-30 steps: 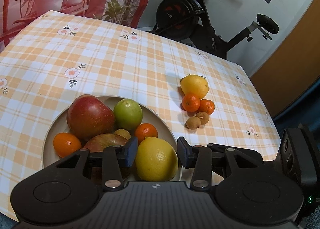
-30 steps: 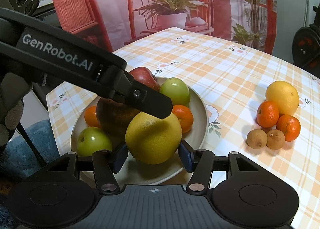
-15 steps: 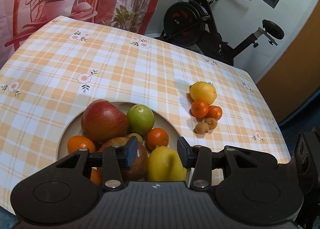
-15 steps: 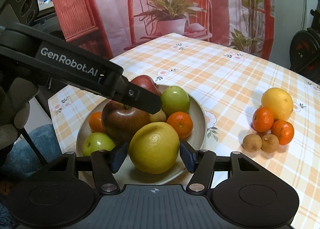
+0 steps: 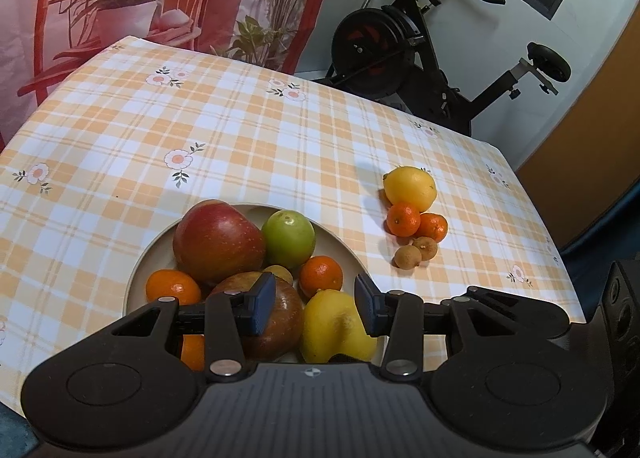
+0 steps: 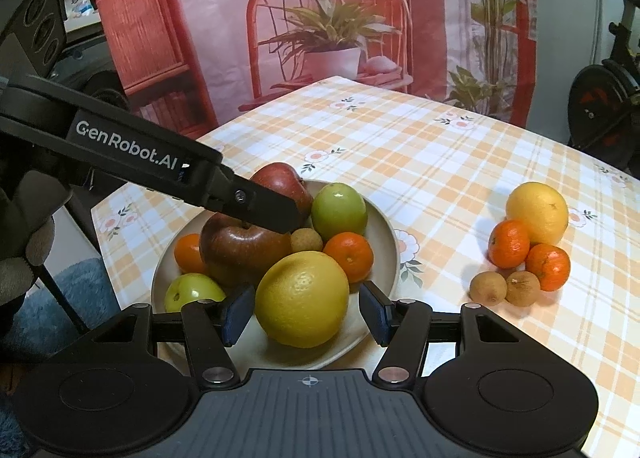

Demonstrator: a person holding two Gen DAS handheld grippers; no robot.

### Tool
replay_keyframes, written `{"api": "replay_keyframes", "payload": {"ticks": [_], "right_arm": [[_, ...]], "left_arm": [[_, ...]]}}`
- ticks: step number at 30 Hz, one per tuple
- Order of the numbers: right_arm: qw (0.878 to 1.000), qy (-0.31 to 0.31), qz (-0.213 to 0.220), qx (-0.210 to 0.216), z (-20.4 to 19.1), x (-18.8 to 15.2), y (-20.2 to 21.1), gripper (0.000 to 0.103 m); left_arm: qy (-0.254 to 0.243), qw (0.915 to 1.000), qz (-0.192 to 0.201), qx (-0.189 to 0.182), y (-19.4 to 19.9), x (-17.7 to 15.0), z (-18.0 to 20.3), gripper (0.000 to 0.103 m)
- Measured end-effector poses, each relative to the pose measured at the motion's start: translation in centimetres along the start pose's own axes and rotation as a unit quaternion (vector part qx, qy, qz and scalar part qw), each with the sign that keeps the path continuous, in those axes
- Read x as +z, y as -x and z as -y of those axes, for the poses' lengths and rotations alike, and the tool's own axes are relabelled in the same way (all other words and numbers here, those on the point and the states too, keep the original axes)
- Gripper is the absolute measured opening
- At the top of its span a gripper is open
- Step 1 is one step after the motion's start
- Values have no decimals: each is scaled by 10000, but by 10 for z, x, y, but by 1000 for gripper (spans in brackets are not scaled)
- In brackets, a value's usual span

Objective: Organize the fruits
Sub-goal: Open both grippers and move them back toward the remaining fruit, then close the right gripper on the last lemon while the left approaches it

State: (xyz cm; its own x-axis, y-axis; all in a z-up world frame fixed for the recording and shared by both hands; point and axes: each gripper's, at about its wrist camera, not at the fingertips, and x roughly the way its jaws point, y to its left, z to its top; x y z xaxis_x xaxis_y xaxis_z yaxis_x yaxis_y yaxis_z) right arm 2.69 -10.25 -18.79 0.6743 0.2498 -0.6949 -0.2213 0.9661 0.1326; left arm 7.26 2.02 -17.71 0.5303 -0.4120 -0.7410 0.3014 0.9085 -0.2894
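**Ana:** Fruits sit in two groups on the checked table [image 6: 460,177]. Most are heaped in the beige plate [image 6: 384,234]: a red apple [image 5: 218,242], a darker apple [image 6: 240,250], a green apple [image 6: 339,211], a second green one [image 6: 192,292] at the near rim, two mandarins and a big lemon [image 6: 302,298] at the front.

**Ben:** And the rest?

**Ana:** Well off to the right on the cloth: another lemon [image 6: 537,211], two mandarins [image 6: 509,244] touching it, and two small brown fruits [image 6: 488,288] just in front of them.

**Ben:** What is the right claw [image 6: 306,314] doing?

**Ana:** It straddles the big lemon with its jaws apart. There is a gap on each side, so neither pad presses on it.

**Ben:** The left claw [image 5: 316,304]?

**Ana:** It hangs above the plate, its jaws apart with nothing between them. In the left wrist view the dark apple and the lemon lie below it. From the right wrist view, one finger [image 6: 264,209] reaches over the dark apple's top, but I cannot tell whether it touches.

**Ben:** Anything behind?

**Ana:** An exercise bike [image 5: 400,45] past the far edge.
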Motion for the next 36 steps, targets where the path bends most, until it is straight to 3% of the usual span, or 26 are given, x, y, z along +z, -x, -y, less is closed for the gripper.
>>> {"api": "replay_keyframes", "payload": {"ticks": [18,36], "right_arm": [[9984,-187,288,-451,34,6,19,55],[9911,-293,493,-1200,119,24,34,55]], "left_arm": [[-83,9996,136,219,0,11,2,46],[-687,9960,513,236,-22,75,44,46]]}}
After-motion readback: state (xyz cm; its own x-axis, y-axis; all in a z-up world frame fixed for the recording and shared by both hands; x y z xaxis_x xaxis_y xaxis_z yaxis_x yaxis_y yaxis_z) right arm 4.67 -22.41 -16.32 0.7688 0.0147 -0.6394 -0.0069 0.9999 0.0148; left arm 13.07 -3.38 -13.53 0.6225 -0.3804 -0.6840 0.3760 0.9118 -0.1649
